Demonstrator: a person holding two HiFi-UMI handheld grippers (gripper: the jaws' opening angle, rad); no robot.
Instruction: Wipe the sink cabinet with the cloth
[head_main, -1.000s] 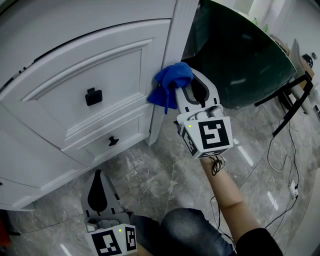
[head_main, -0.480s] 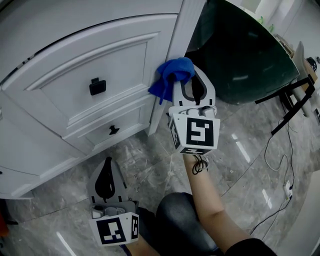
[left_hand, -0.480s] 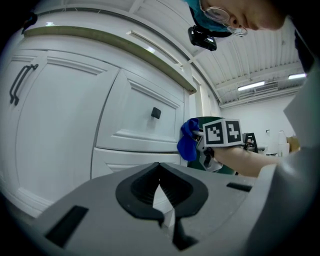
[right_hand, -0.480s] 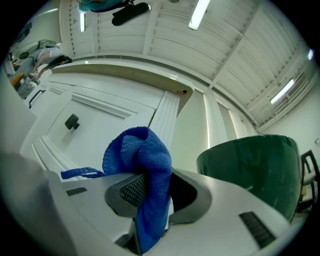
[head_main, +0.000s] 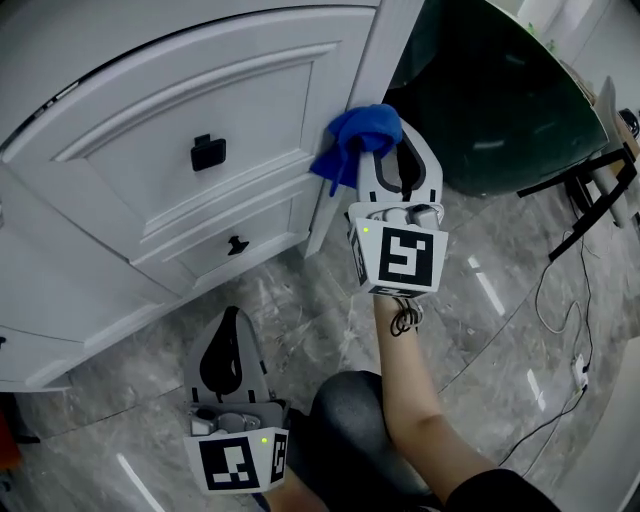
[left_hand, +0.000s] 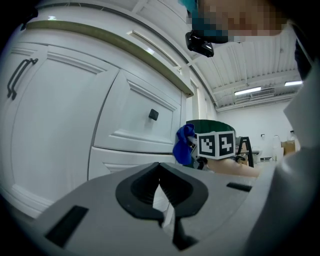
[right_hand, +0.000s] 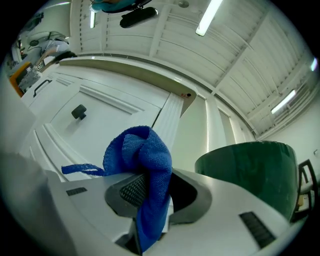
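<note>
Head view: one blue cloth (head_main: 362, 140) is clamped in the right gripper's (head_main: 390, 152) jaws and held against the cabinet's (head_main: 150, 100) corner post. Two black knobs (head_main: 208, 153) (head_main: 237, 245) are counted on the cabinet front. Left gripper (head_main: 230, 322) is kept low over the floor, jaws closed, nothing between them. One green bin (head_main: 490, 100) is seen beside the cabinet.

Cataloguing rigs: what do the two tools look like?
The left tool and right tool are grey, black-lined inside. The left cube and right cube are white with black square markers. A black cable hangs below the right cube. Dark sleeve.
</note>
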